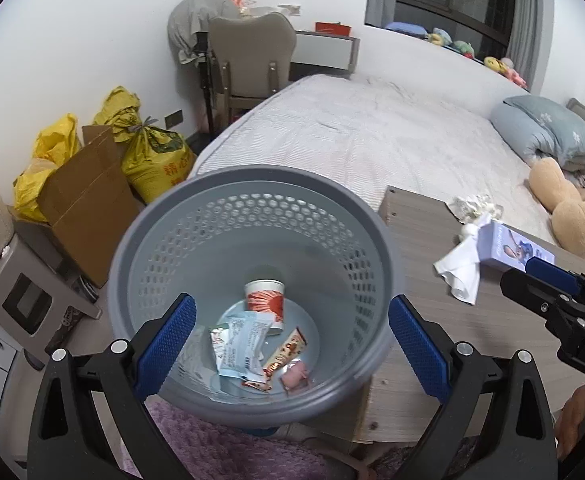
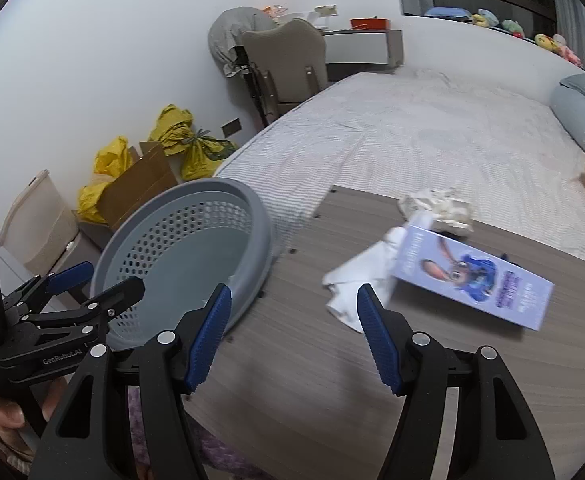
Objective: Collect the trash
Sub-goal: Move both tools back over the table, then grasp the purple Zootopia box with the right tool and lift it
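**A:** Several bits of trash sit at the bottom of the grey perforated bin (image 1: 252, 280): a red-and-white paper cup (image 1: 265, 304) on its side, a pale blue wrapper (image 1: 244, 344), a reddish snack wrapper (image 1: 282, 360) and a small pink thing (image 1: 294, 377). More is out on the wood-grain counter (image 2: 332, 380): a white tissue (image 2: 348, 280) touching a lavender box with a cartoon rabbit (image 2: 472, 276), and a crumpled wad (image 2: 438, 206) just behind the box.

**B:** Where's the bin though?

**A:** Right at the counter's left edge, rim beside it, over a purple rug (image 1: 220, 444).

**B:** And the grippers?

**A:** Left gripper (image 1: 292, 348) hangs above the bin mouth, fingers spread wide, holding nothing. Right gripper (image 2: 292, 336) is over the counter, fingers also wide apart and empty, with the tissue near its right finger. Bed (image 1: 372, 132) behind it all.
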{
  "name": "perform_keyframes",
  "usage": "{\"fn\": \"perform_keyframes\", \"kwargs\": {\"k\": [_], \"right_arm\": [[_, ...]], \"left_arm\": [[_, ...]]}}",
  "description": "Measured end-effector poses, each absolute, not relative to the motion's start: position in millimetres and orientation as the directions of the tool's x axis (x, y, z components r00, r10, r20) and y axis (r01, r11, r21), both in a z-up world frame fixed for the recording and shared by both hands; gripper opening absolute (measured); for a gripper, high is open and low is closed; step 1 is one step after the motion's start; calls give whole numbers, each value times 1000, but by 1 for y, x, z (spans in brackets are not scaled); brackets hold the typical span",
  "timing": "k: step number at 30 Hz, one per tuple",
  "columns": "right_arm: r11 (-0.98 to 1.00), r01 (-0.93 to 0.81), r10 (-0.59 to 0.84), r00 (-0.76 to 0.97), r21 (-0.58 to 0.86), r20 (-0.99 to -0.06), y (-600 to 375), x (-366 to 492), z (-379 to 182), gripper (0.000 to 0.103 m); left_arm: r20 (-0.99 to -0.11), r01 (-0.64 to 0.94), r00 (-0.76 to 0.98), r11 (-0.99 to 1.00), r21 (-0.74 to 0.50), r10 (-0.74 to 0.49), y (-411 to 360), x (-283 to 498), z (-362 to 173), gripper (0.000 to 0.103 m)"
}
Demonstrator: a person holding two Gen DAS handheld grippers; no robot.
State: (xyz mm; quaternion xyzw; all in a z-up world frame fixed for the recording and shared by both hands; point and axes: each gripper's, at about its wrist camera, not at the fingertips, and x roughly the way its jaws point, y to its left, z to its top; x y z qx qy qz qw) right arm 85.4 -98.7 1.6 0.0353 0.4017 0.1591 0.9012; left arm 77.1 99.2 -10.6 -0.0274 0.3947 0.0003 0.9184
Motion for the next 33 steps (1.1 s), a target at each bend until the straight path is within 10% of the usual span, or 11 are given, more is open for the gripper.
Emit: {"fn": "perform_keyframes", "kwargs": {"k": [33], "right_arm": [[928,-371,191,574,-45,-796,-213,130,-25,70]], "left_arm": [[-765,86,641,996,-10,-63,-4,98,-6,95]]}}
